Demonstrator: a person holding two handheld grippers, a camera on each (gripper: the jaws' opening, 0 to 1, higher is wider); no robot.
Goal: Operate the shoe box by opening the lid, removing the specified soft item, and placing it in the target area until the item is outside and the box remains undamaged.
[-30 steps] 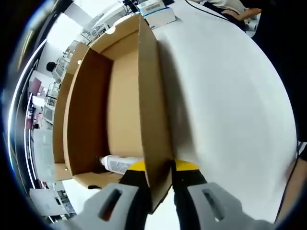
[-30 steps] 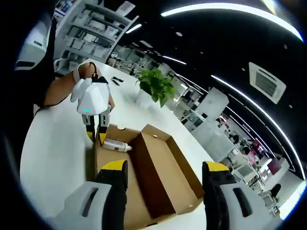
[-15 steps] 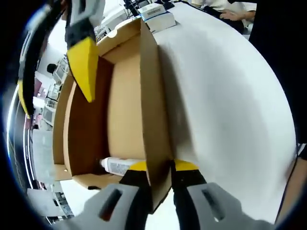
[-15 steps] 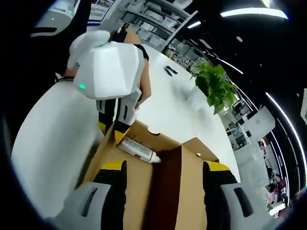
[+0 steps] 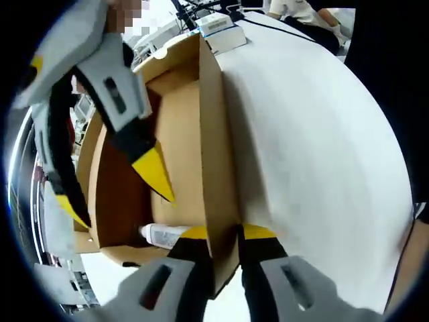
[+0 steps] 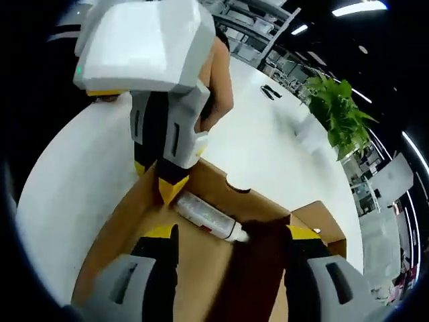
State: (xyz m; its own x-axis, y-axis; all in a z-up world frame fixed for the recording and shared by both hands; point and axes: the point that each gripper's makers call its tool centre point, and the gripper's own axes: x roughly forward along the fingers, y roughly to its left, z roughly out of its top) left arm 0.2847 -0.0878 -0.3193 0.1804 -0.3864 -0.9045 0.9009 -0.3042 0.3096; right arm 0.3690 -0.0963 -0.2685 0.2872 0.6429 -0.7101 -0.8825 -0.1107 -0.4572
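where the left tongs [image 5: 223, 233] rose from the bottom of the left gripper view, we saw their yellow-tipped jaws closed on the side wall of the open cardboard shoe box [image 5: 213, 134], one jaw inside and one outside. the box sat on a white table [image 5: 315, 134]. inside it, a white tube-shaped bottle [image 5: 159, 233] lay on the box floor in the near corner, just beside the inner jaw. the right tongs [image 5: 114, 181] came in from the left of that view, jaws spread apart and pointing down into the box, above the bottle and not touching it.

in the right gripper view, we saw the right tongs [image 6: 231, 235] held open over the box floor [image 6: 201, 268], with the bottle [image 6: 209, 217] lying between and just ahead of the jaws. the left tongs [image 6: 167, 181] stood at the box edge, beside the bottle's base. a green potted plant [image 6: 338, 114] stood on the table [image 6: 80, 181] well apart from the box.
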